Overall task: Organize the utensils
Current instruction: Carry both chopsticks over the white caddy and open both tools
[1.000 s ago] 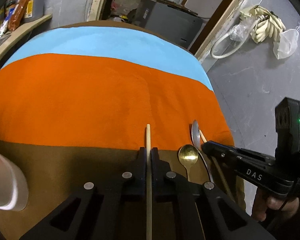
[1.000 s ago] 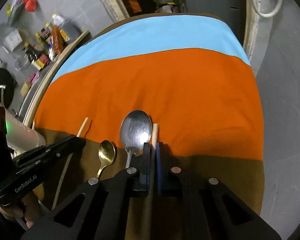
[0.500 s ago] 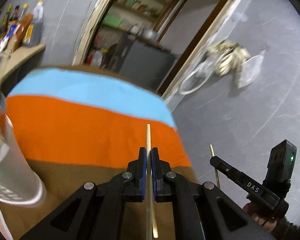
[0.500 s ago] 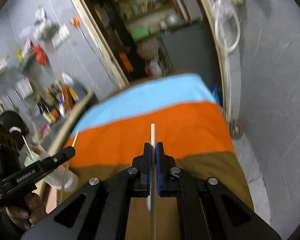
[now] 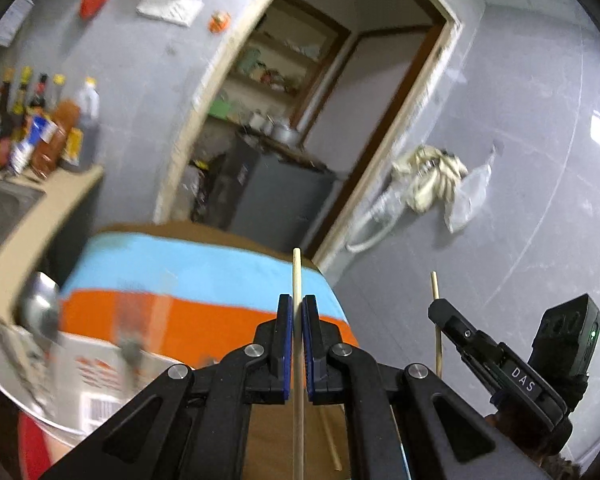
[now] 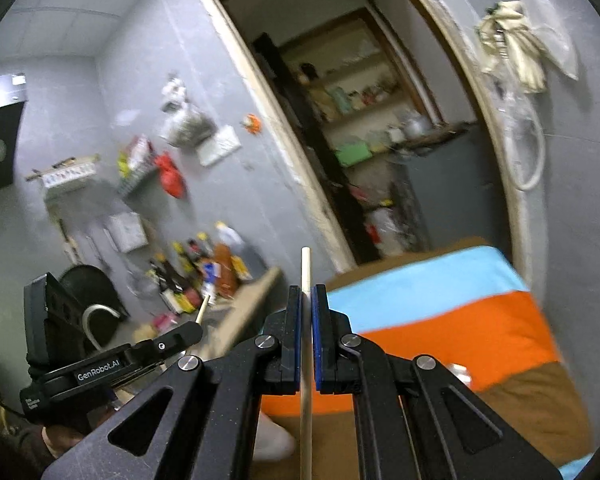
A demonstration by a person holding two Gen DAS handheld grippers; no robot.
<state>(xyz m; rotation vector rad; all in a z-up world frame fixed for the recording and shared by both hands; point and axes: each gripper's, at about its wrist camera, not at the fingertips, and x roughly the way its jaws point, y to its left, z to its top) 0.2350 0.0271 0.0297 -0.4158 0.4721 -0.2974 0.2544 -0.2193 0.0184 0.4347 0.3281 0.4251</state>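
Note:
My left gripper (image 5: 297, 312) is shut on a wooden chopstick (image 5: 297, 276) and holds it upright, high above the striped tablecloth (image 5: 204, 276). My right gripper (image 6: 306, 300) is shut on a second wooden chopstick (image 6: 306, 268), also raised and upright. Each gripper shows in the other's view, the right gripper (image 5: 440, 308) to the right, the left gripper (image 6: 192, 330) to the left. A white cup (image 5: 44, 380) with a spoon (image 5: 40, 308) and other utensils in it is blurred at the lower left of the left wrist view.
A counter (image 5: 40, 216) with sauce bottles (image 5: 40, 132) runs along the left of the table. An open doorway (image 6: 360, 120) with shelves lies behind. A bag and cloths (image 5: 432, 184) hang on the grey wall to the right.
Both grippers have lifted their chopsticks off the table and tilted up, so the views now show the wall and doorway. The spoons on the cloth have left view. The cup has come into view.

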